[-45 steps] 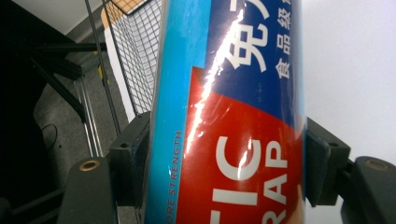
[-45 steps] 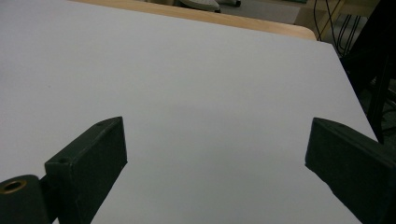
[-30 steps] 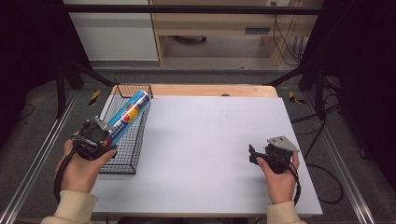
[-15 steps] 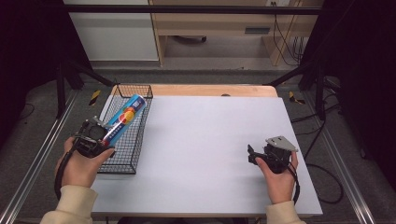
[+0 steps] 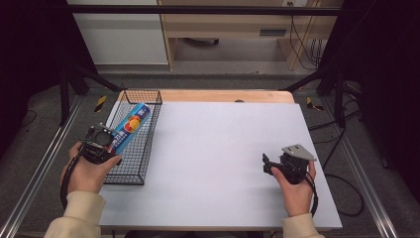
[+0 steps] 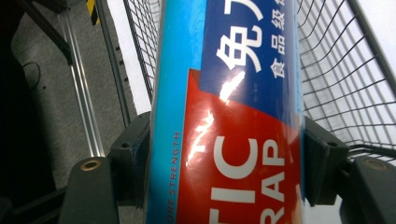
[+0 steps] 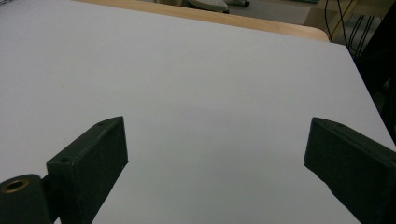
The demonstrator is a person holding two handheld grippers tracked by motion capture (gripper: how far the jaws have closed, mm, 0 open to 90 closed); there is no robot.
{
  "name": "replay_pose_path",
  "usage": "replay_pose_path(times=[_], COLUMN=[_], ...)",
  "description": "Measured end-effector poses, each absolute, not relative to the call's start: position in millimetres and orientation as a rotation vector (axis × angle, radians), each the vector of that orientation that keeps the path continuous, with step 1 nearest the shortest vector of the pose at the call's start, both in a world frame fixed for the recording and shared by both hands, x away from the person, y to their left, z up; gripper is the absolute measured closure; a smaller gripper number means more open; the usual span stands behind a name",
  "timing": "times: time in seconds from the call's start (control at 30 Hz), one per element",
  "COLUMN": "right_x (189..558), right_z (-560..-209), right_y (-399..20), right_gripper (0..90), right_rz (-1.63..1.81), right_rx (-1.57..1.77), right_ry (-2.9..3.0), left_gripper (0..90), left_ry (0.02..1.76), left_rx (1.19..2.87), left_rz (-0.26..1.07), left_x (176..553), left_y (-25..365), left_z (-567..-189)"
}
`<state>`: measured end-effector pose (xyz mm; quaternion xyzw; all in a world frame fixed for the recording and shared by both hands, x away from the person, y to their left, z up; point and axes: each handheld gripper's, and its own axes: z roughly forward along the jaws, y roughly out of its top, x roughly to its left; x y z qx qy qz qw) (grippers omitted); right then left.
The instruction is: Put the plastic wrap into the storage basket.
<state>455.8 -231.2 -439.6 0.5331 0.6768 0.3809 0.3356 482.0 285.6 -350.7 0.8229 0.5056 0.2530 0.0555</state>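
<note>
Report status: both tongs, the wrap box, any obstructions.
Left tongs shut on plastic wrap box, over wire basket. Right tongs open, empty, above white table. No obstructions.

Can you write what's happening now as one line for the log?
left claw: shut on plastic wrap roll over wire basket | right claw: open, holding nothing, above table

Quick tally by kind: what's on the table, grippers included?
Plastic wrap box: 1
Wire basket: 1
Grippers: 2, the left gripper and the right gripper
Total: 4
</note>
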Motion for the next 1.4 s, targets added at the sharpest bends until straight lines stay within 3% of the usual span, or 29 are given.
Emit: replay_pose_path(times=[0.43,0.53,0.57,1.4], right_x=[456,456,456,457], right_z=[-440,-440,-440,-440], right_y=[-231,-231,-231,-230], right_gripper=[6.5,6.5,6.5,6.9], right_rz=[0.999,0.999,0.999,0.995], right_rx=[1.39,1.39,1.39,1.383], right_ry=[1.768,1.771,1.771,1.786], left_gripper=[31.5,31.5,31.5,31.6], left_ry=[1.635,1.829,1.763,1.831], left_rx=[2.492,2.366,2.429,2.485], left_rz=[0.722,0.797,0.79,0.723], left_x=[490,487,490,499], left_y=[282,275,278,274], left_z=[-353,-356,-356,-371])
